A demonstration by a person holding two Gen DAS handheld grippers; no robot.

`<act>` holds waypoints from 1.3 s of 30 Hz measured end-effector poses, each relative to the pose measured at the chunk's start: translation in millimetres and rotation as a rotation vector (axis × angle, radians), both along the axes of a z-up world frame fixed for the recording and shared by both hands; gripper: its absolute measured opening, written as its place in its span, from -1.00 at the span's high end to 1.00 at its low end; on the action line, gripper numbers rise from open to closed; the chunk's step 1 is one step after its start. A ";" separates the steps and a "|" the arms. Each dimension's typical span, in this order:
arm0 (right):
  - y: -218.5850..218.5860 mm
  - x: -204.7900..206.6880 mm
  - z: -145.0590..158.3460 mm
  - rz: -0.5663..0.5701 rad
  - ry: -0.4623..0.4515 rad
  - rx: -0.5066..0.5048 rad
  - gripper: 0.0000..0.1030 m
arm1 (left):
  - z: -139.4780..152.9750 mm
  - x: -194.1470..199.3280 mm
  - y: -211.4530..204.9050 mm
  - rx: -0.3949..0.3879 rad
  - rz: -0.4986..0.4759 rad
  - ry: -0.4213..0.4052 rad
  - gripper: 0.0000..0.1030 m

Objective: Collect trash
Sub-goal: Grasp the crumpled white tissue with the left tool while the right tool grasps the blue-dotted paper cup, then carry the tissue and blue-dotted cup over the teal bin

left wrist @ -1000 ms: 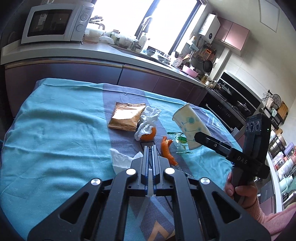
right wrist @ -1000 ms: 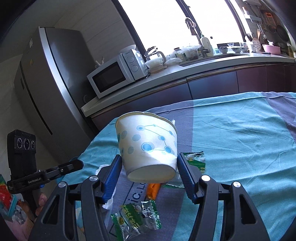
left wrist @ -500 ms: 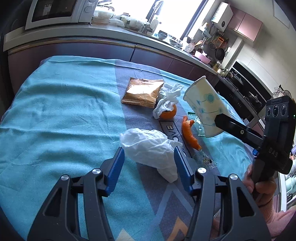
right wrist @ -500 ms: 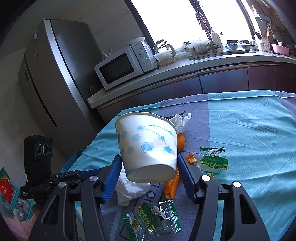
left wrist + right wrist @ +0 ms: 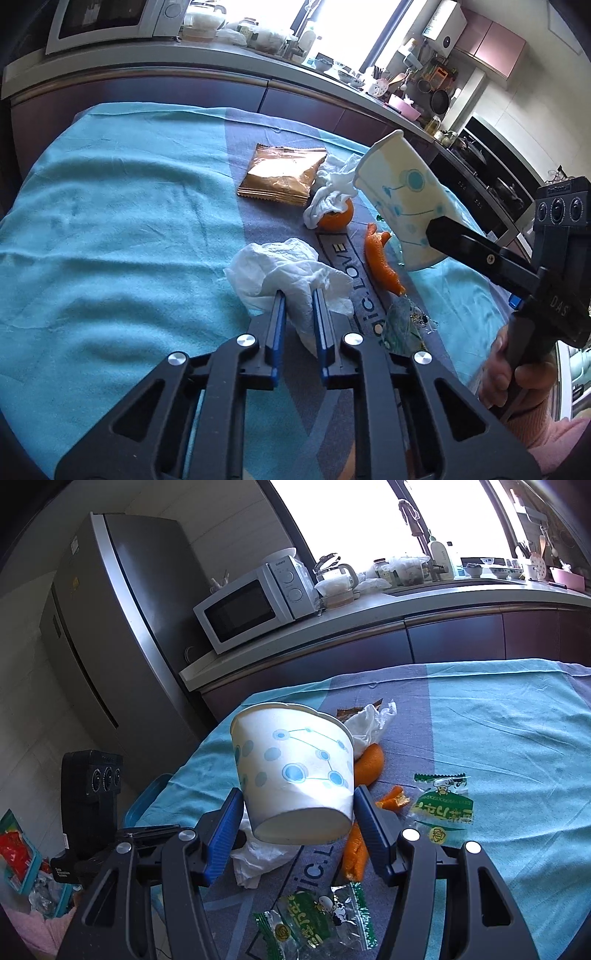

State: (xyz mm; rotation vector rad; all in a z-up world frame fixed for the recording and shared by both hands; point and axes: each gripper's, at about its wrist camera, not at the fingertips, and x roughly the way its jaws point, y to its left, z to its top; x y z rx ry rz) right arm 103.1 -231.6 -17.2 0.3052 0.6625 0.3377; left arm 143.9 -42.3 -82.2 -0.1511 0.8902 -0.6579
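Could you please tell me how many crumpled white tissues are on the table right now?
2. One tissue is pinched between the left gripper fingers near the front; the other tissue lies draped over the orange, beside the brown packet. Others may be hidden behind the cup.

I count two crumpled tissues (image 5: 288,273) (image 5: 334,192), one paper cup (image 5: 295,771), one golden snack packet (image 5: 282,173), two green wrappers (image 5: 443,805) (image 5: 317,923), one orange (image 5: 336,218).

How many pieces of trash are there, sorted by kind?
Paper cup: 1
Tissues: 2
Gold snack packet: 1
Green wrappers: 2
Orange: 1
Peel pieces: 2
Total: 9
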 end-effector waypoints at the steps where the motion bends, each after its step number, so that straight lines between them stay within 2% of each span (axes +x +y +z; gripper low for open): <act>1: 3.4 0.6 0.4 0.009 -0.002 0.000 -0.15 | 2.9 -1.5 4.8 -0.004 0.005 -0.007 0.71; 7: 29.0 7.0 3.7 0.073 -0.011 -0.003 -0.15 | 19.4 -9.2 38.9 -0.025 0.066 -0.046 0.71; 15: 74.6 14.9 6.4 0.187 -0.018 -0.010 -0.15 | 38.5 -27.4 95.1 -0.011 0.172 -0.100 0.71; 28: 176.1 41.4 13.0 0.416 -0.028 -0.036 -0.15 | 50.6 -46.0 206.3 0.016 0.421 -0.136 0.71; 39: 255.1 65.5 17.3 0.564 -0.025 -0.067 -0.15 | 46.3 -47.2 291.5 0.060 0.613 -0.125 0.70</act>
